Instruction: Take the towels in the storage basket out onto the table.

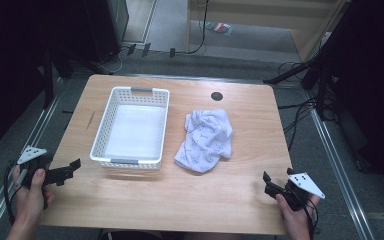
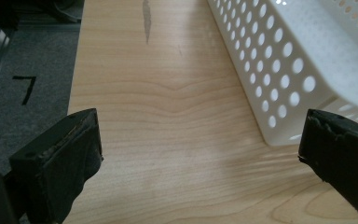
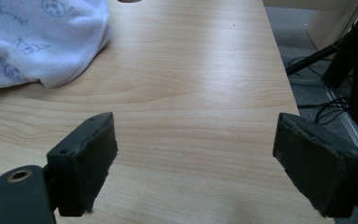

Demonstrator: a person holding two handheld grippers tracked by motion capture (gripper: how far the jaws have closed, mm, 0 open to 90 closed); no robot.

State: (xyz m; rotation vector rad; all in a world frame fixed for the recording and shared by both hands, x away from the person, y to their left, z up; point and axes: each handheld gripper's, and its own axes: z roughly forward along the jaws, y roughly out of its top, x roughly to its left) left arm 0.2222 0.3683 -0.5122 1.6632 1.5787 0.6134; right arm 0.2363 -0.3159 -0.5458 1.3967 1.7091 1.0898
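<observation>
1. A person's left hand [image 1: 30, 187] holds the left gripper [image 1: 70, 169] at the near left edge of the wooden table [image 1: 180, 200], its jaws aimed right, toward the near end of the white basket [image 1: 102, 131]. The left gripper view shows those jaws spread wide apart, with nothing between them but bare tabletop.

2. The right hand [image 1: 292, 210] holds the right gripper [image 1: 268, 182] at the near right corner, aimed toward the far left. The right gripper view shows its jaws likewise wide apart and empty.

3. The left gripper view alone picks up the round holes in the basket's side wall, a dark streak in the wood farther off, and a black mark on the grey floor [image 2: 25, 88]. The right gripper view adds the small cartoon print on the towel [image 3: 32, 42] and cables on the floor beyond the table's right edge.

4. The basket stands left of centre, long axis running near to far, grey handles at both ends. The crumpled white towel lies just right of it, apart from it, elongated near to far with a slight lean to the left at its near end.
</observation>
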